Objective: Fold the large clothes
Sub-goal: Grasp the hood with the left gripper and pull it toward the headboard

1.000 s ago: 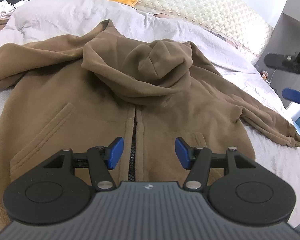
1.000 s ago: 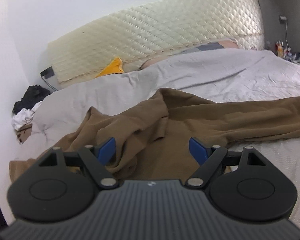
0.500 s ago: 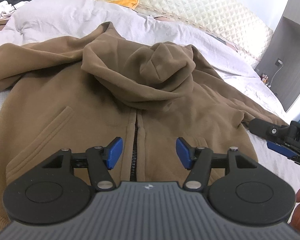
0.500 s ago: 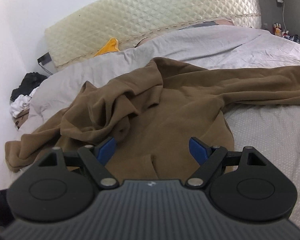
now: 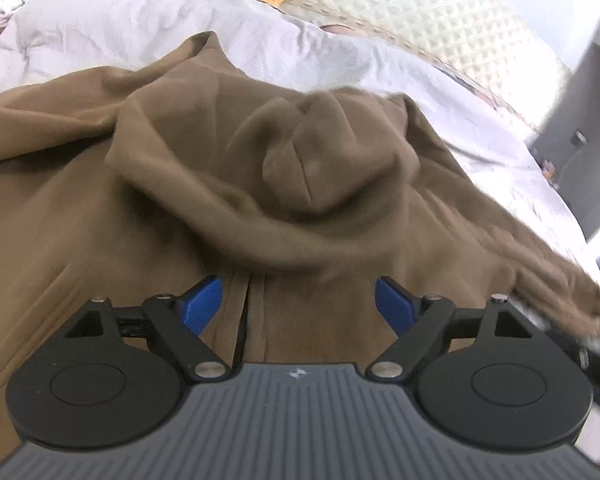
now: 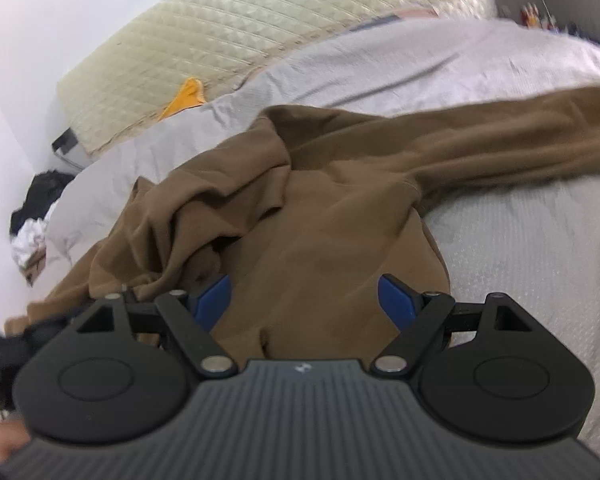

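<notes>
A large brown zip hoodie point(image 5: 148, 216) lies front up on the bed, its hood point(image 5: 284, 168) flopped down over the chest. My left gripper point(image 5: 298, 304) hovers just over the zipper point(image 5: 242, 320) below the hood; its jaws are opening and its blue pads press on nothing. In the right wrist view the same hoodie point(image 6: 332, 240) is seen from its side, one sleeve point(image 6: 500, 136) stretched out to the right. My right gripper point(image 6: 304, 300) stands open above the hoodie's body, holding nothing.
The hoodie rests on a pale grey duvet point(image 5: 120, 24) with a quilted cream headboard point(image 6: 260, 28) behind. An orange cloth point(image 6: 186, 98) lies by the headboard and dark and white clothes point(image 6: 36, 216) are heaped at the far left. A grey cabinet point(image 5: 592, 128) stands on the right.
The left gripper moved forward toward the hood and its jaws spread wider. The right gripper dropped lower over the hoodie, jaws unchanged.
</notes>
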{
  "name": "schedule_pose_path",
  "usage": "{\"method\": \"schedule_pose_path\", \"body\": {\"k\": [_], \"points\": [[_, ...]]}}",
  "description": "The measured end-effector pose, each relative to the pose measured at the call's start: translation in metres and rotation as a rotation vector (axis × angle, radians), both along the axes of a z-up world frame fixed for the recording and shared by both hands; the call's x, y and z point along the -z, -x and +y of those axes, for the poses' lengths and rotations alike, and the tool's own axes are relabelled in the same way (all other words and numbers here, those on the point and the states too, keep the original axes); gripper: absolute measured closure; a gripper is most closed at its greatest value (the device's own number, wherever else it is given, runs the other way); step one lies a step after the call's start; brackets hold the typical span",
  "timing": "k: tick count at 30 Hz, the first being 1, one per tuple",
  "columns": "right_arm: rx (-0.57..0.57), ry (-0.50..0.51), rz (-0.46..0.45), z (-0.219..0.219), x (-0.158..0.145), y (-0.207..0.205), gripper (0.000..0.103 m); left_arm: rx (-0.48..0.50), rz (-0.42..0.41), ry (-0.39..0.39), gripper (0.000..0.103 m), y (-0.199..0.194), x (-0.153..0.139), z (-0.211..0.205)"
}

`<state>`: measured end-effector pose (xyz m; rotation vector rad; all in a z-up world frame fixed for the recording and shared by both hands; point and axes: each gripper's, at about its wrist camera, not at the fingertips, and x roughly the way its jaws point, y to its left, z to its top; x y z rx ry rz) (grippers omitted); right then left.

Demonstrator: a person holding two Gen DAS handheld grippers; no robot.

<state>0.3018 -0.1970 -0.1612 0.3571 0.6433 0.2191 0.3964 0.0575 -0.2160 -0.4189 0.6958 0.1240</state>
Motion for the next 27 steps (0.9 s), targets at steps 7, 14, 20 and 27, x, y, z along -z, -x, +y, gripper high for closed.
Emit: {"method": "schedule_pose_path", "body": {"k": [7,14,20,27], "points": [[0.025,-0.019,0.043,-0.009,0.015,-0.023,0.021,-0.001,-0.031,0.052,0.007,-0.061,0.0,0.008],[0.03,0.008,0.067,-0.003,0.028,-0.041,0.021,-0.035,-0.069,-0.043,0.015,-0.099,-0.007,-0.004],[0.029,0.048,0.091,0.003,0.041,-0.056,0.021,-0.043,-0.04,-0.133,0.046,-0.117,-0.015,-0.009],[0.024,0.039,0.059,0.009,0.043,-0.061,0.021,-0.042,-0.025,-0.137,0.069,-0.135,-0.071,0.018]]}}
